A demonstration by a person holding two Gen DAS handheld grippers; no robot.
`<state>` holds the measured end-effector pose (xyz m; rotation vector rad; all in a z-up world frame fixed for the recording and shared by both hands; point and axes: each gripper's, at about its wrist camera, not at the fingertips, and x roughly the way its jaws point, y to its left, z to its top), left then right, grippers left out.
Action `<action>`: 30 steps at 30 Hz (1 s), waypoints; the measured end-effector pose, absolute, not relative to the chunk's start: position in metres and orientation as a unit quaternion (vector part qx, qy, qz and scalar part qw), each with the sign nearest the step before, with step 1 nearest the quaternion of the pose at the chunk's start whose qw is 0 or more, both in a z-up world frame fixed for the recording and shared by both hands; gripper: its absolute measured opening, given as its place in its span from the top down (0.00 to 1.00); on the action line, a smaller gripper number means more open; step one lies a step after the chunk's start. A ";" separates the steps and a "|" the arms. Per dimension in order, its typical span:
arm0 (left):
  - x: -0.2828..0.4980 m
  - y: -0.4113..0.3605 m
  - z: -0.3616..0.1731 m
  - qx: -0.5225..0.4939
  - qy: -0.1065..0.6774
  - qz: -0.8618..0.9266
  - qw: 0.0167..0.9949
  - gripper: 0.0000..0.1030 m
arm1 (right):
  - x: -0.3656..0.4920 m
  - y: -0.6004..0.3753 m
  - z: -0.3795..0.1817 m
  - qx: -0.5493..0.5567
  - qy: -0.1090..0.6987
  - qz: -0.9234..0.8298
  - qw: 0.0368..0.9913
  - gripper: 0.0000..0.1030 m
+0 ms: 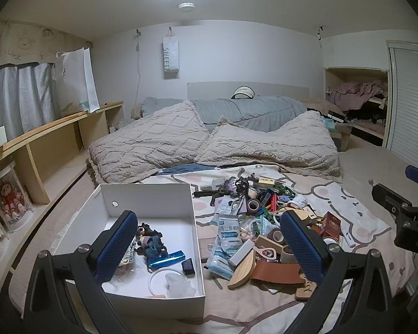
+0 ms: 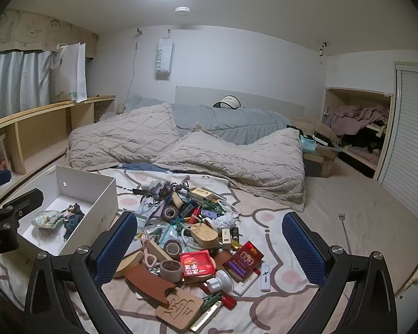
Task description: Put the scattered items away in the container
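Note:
A white open box stands on the bed sheet at the left; it also shows in the right wrist view. Inside lie a dark crochet piece, a blue metallic bar, a white ring and a small black item. A heap of scattered items lies right of the box: tape rolls, packets, wooden pieces, a brown leather strap, a red pack, a white lighter. My left gripper is open, above the box's right wall. My right gripper is open above the heap.
Beige blankets and a grey duvet lie beyond the heap. A wooden shelf runs along the left wall. A small fork lies on the sheet at the right. A closet with a shutter door stands at the far right.

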<state>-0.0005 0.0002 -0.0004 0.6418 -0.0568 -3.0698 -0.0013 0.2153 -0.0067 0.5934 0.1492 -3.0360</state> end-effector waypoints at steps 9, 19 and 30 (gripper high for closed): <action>0.000 -0.004 0.001 0.205 -0.020 -0.979 0.002 0.00 | -0.001 0.216 -0.007 0.192 0.048 -0.980 0.022 0.00; 0.000 -0.003 0.001 0.204 -0.021 -0.979 0.002 0.00 | -0.001 0.215 -0.006 0.192 0.049 -0.980 0.022 0.00; -0.001 0.002 0.000 0.205 -0.022 -0.978 0.002 0.00 | -0.002 0.213 -0.010 0.192 0.051 -0.980 0.023 0.00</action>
